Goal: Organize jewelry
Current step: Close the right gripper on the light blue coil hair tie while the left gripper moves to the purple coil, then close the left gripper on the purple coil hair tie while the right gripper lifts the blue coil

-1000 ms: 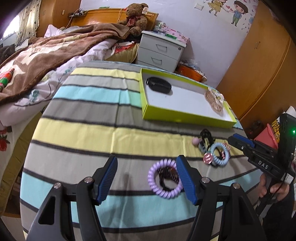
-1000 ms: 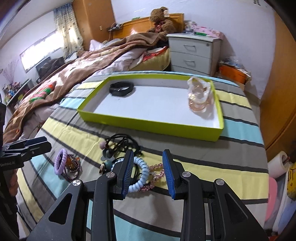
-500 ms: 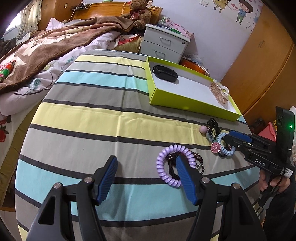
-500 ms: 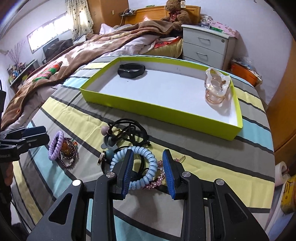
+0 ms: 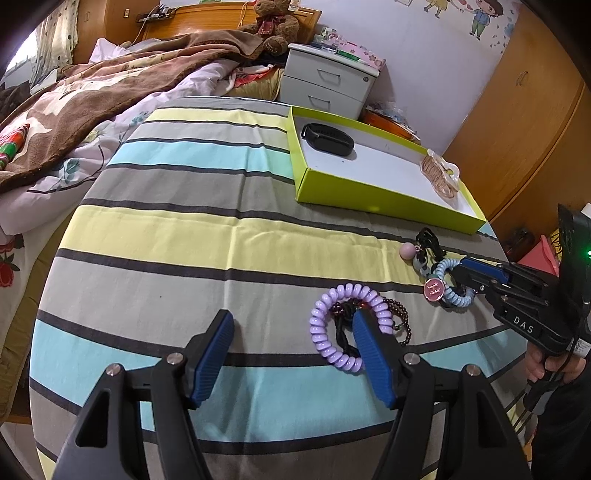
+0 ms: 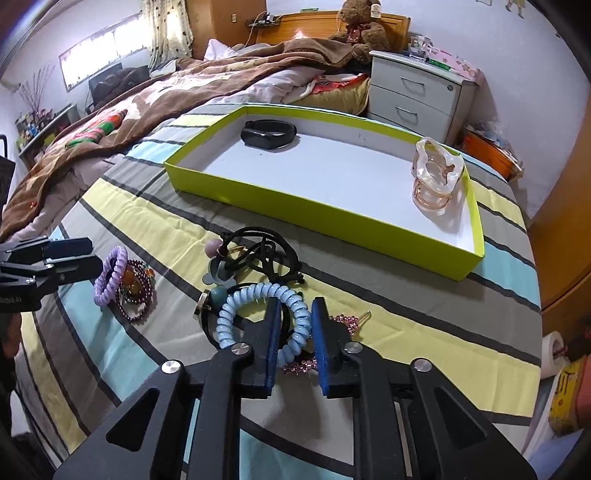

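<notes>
Blue coil hair tie pinched in right hand-held gripper

I see bed left of white nightstand | teddy bear behind | window beyond bed, daylit

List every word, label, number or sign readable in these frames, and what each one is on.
"DAS": white letters on the black body of the right gripper, left wrist view.
Pink round charm: a mark, too small to read.
Left gripper body, right wrist view: white lettering, too blurred to read.
White sticker near the hand: print unreadable.
</notes>
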Demonstrator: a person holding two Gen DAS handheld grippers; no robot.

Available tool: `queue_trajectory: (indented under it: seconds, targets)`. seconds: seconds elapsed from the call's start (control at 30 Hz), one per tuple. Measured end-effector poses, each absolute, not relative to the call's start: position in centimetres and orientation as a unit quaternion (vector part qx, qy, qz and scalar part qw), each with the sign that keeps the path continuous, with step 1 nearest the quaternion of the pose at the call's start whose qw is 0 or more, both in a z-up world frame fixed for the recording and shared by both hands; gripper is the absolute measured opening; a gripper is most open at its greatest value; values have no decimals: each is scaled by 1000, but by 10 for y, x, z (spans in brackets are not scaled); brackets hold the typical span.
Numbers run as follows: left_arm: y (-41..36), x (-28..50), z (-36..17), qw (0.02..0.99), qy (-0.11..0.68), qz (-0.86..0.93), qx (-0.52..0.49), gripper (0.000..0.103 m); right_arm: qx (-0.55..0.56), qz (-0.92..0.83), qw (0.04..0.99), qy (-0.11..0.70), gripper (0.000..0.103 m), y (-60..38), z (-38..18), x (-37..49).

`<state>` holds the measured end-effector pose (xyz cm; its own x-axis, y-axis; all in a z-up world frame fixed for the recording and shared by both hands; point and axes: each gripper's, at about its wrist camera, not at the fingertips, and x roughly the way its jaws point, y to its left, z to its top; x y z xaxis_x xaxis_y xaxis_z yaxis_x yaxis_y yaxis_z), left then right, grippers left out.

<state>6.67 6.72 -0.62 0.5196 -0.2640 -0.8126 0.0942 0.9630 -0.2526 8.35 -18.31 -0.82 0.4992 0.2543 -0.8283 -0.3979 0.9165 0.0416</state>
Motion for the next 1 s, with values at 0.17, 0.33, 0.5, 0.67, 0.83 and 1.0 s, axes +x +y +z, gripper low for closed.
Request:
queue_trajectory:
  seconds: [0.17, 0.33, 0.5, 0.67, 0.83, 1.0]
  targets:
    - [67, 67, -6, 867, 482, -101, -84, 69, -71, 190, 866, 457, 10, -188, -5, 81]
    - [66, 66, -7, 866, 483, -103, -76, 69, -24, 191, 878, 438, 10, -203, 7, 78]
    - [59, 63, -8, 868, 484, -98, -55, 69, 8, 194, 889, 415, 10, -213, 21, 70]
    - [51, 61, -8, 870, 484, -89, -29, 65, 22, 193, 896, 399, 10, -218, 32, 64]
    - [40, 58, -6, 871, 482, -92, -4, 47, 28, 193, 900, 389, 10, -219, 36, 59]
    - [26, 60, -6, 872, 480, -93, 26, 47, 34, 190, 902, 385, 10, -221, 37, 55]
